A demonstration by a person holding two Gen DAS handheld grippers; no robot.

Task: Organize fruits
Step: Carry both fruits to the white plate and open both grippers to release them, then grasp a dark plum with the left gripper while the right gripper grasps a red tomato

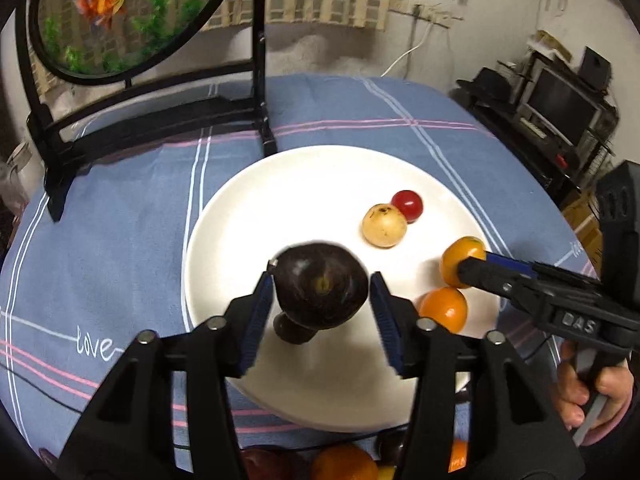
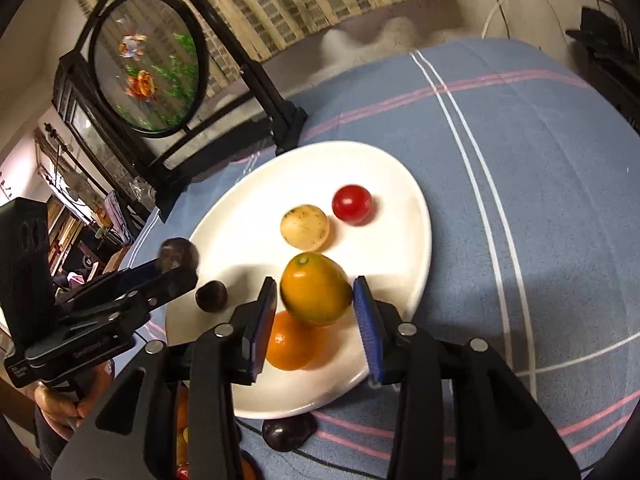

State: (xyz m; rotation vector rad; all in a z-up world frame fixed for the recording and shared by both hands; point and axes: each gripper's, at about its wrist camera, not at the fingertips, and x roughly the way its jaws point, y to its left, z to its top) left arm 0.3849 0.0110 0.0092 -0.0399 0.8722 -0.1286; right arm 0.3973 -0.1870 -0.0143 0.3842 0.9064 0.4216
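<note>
Keeping the left gripper (image 1: pixel 320 277) over the middle of the white plate (image 1: pixel 300 192), fingers (image 1: pixel 256 320) spread around a dark plum (image 1: pixel 320 288), not really squeezing it. Pinching a yellow-orange fruit (image 2: pixel 316 296) in the right gripper (image 2: pixel 315 279) just above the plate's right side. Leaving a smaller plum (image 1: pixel 294 332), an orange (image 1: pixel 444 308), a pale yellow fruit (image 1: pixel 384 226) and a red one (image 1: pixel 407 205) sitting on the plate. Also spotting another dark fruit (image 2: pixel 288 432) lying just off the plate's near rim.

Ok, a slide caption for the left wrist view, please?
Left gripper open around a dark fruit over the white plate; right gripper at an orange fruit nearby.
</note>
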